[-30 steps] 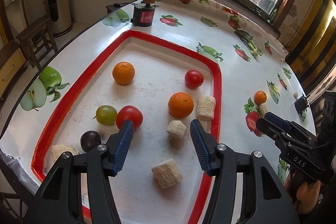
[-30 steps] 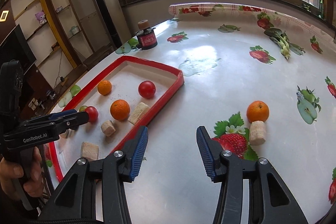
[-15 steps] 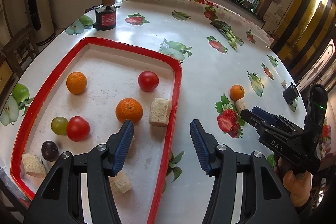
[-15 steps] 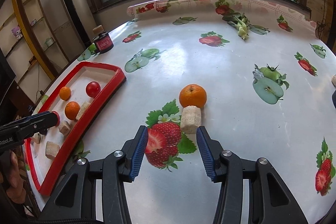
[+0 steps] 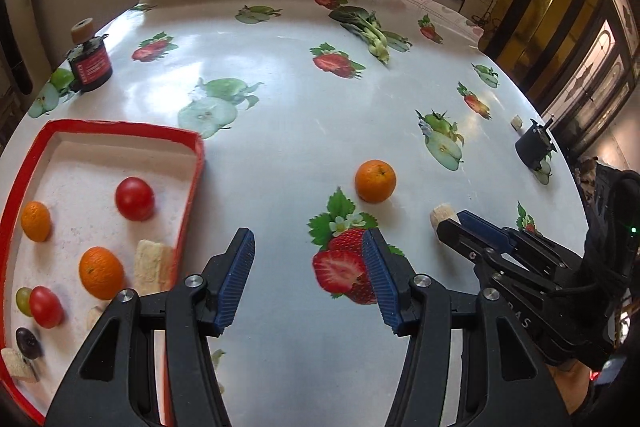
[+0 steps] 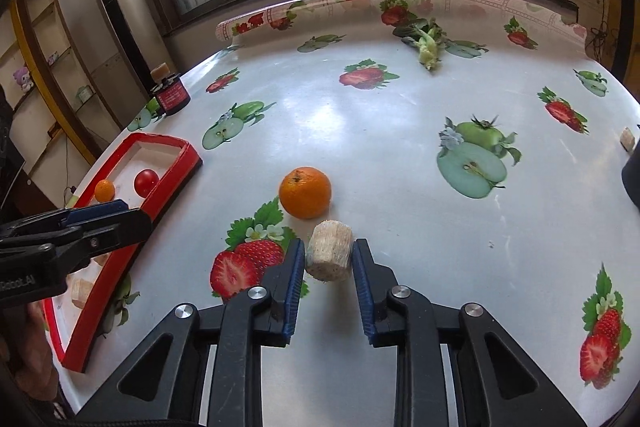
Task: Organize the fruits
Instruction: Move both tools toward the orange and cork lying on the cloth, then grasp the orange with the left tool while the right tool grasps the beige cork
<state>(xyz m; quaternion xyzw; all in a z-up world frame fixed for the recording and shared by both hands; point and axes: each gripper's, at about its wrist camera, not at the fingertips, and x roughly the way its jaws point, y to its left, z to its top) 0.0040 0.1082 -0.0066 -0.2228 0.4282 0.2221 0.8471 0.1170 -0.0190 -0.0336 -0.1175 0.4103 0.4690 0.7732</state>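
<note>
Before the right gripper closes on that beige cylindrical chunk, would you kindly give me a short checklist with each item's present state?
1. The beige cylindrical chunk sits between the blue pads of the right gripper: ok.
2. Right gripper jaws are open, with small gaps at the chunk's sides: ok.
3. The loose orange beyond the chunk is outside the jaws: ok.
4. Whether orange and chunk touch: cannot tell.
5. The left gripper is open, empty and off to the side: ok.
6. The red-rimmed tray shows bare floor for a drop: ok.
</note>
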